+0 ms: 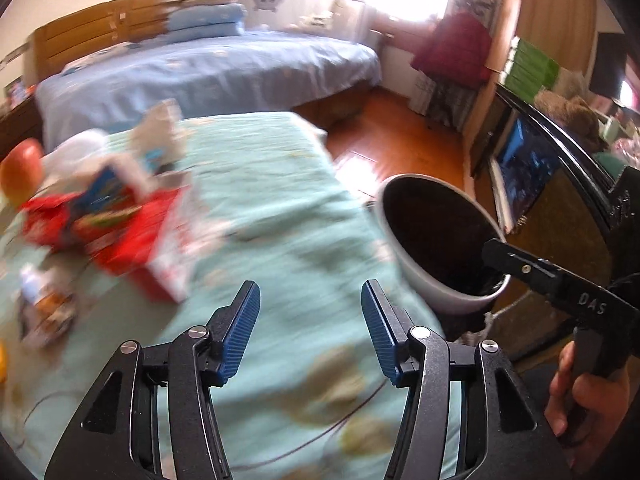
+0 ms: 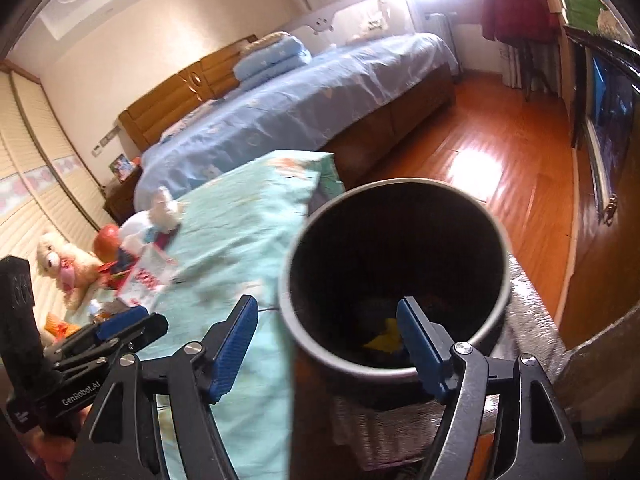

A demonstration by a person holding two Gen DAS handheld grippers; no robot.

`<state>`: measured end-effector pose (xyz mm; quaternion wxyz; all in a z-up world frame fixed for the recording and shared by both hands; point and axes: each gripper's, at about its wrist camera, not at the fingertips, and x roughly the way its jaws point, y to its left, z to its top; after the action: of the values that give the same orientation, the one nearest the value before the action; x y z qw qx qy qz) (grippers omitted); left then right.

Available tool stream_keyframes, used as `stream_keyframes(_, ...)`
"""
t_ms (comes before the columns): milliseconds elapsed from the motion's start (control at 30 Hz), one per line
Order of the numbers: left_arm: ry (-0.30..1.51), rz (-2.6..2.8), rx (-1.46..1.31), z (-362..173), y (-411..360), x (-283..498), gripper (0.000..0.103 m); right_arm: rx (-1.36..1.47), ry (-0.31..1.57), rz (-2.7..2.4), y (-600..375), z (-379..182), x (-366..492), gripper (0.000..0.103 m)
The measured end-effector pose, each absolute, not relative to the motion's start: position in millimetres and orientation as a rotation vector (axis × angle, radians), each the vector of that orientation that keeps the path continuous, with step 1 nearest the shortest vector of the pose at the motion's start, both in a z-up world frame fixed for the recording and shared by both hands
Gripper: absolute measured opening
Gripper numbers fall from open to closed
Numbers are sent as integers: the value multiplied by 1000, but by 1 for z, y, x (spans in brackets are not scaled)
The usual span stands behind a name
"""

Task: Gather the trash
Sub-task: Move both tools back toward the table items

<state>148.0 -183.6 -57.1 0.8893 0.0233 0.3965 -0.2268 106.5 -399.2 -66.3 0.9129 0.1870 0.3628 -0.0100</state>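
Observation:
A round trash bin (image 1: 436,240) with a dark inside stands beside the teal-covered bed (image 1: 280,220); in the right wrist view the bin (image 2: 394,280) holds a yellow scrap (image 2: 384,340) at its bottom. Trash lies on the bed at the left: a red and white box (image 1: 136,236), crumpled white paper (image 1: 156,128), a small bottle (image 1: 36,292). My left gripper (image 1: 310,332) is open and empty above the bedcover. My right gripper (image 2: 326,344) is open and empty over the bin's near rim; it also shows in the left wrist view (image 1: 500,264).
An orange-red ball (image 1: 22,168) and a plush bear (image 2: 66,264) sit near the trash. A blue bed (image 1: 208,68) stands behind. Wooden floor (image 2: 480,168) lies to the right, with a dark cabinet (image 1: 560,184) beyond the bin.

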Motion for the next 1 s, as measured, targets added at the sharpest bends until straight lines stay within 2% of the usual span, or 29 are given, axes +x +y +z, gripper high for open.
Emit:
stream_keyframes(367,813,-284,-52,-67,-73,119,53,343,750,106,-312,-66,105,74)
stream_keyframes(700,817,-158,-93,-72,-22,102,54,311,777,200,-258,-74,110,74)
stream_keyframes(1000,798,-41,-109,-68,31,92,60,271,793,277,-218,-75,120,74)
